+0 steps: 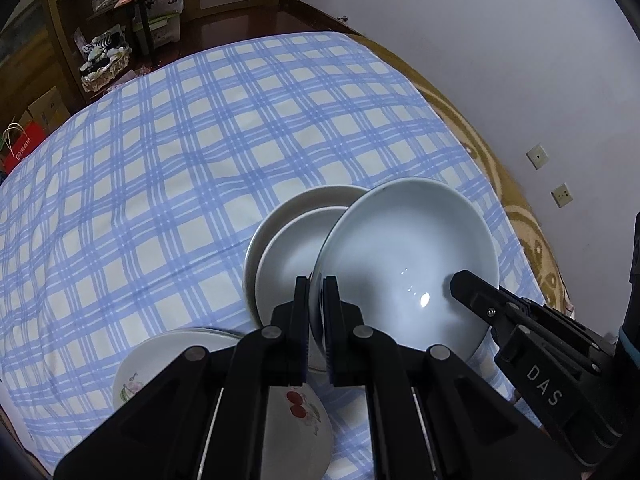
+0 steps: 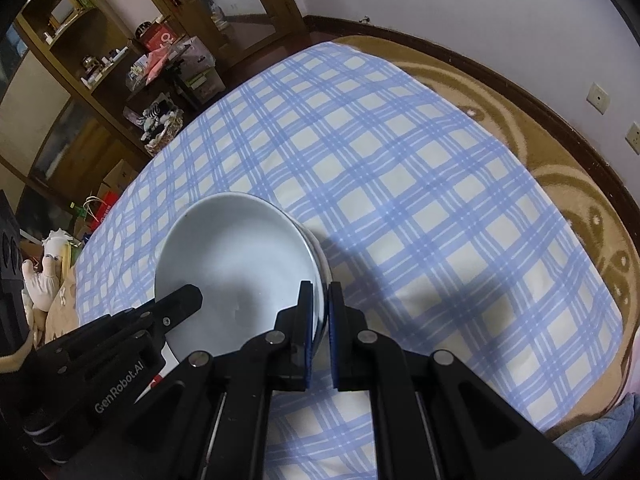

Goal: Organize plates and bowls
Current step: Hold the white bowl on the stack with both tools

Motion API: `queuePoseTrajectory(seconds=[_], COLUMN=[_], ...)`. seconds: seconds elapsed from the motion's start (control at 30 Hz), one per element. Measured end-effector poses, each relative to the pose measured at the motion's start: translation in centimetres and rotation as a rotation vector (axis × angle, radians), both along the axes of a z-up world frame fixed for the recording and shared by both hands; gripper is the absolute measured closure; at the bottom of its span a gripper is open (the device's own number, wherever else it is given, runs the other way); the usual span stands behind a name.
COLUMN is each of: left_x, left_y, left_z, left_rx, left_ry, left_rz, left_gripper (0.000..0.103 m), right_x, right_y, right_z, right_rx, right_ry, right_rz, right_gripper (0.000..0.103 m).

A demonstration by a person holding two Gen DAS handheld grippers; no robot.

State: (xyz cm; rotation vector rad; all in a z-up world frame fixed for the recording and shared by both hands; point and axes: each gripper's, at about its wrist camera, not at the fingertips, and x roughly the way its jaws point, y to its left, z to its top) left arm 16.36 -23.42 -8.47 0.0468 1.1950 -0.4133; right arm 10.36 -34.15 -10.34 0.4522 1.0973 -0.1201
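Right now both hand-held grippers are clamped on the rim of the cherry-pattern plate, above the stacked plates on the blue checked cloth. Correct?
Not quite. The left hand-held gripper and right hand-held gripper are clamped on opposite rims of the plain pale-blue bowl, not the cherry-pattern plate, which lies untouched on the blue checked cloth. The left wrist view shows it. The bowl is above the stacked plates, as you said.

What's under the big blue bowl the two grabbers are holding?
Under the raised pale blue bowl sit two stacked white plates on the checked cloth. Only their left parts show; the bowl covers the rest.
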Motion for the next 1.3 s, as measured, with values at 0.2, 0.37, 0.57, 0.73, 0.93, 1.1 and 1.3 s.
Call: queuePoseTrajectory(seconds=[0.2,0.37,0.57,0.73,0.93,1.1,1.3], left_x=[0.2,0.3,0.5,0.7,0.7,0.7,0.6], left_y=[-0.1,0.3,0.9,1.4,1.9,1.9,2.0], left_z=[-0.9,-1.2,-1.5,-2.5,-3.3,-3.3,-3.3], left_rx=[0.004,0.017,0.031,0.017,0.004,0.003,0.002], left_ry=[0.018,0.023,0.03,0.076,0.097,0.099,0.093], left_rz=[0.002,0.012,0.023,0.029,0.033,0.014,-0.026], left_gripper=[0.096,0.096,0.096,0.095,0.095,0.095,0.094], right_x=[0.1,0.4,0.7,0.7,0.8,0.9,1.1], right_y=[-0.3,0.0,0.9,1.1,1.7,1.8,2.6], right_z=[-0.7,-1.3,-1.7,-2.0,-2.5,-2.4,-2.1], right_rx=[0.006,0.021,0.011,0.011,-0.009,-0.027,-0.085], right_ry=[0.01,0.015,0.016,0.02,0.034,0.023,0.032], right_rz=[-0.001,0.009,0.03,0.037,0.062,0.057,0.088], right_gripper=[0.095,0.095,0.095,0.095,0.094,0.094,0.095])
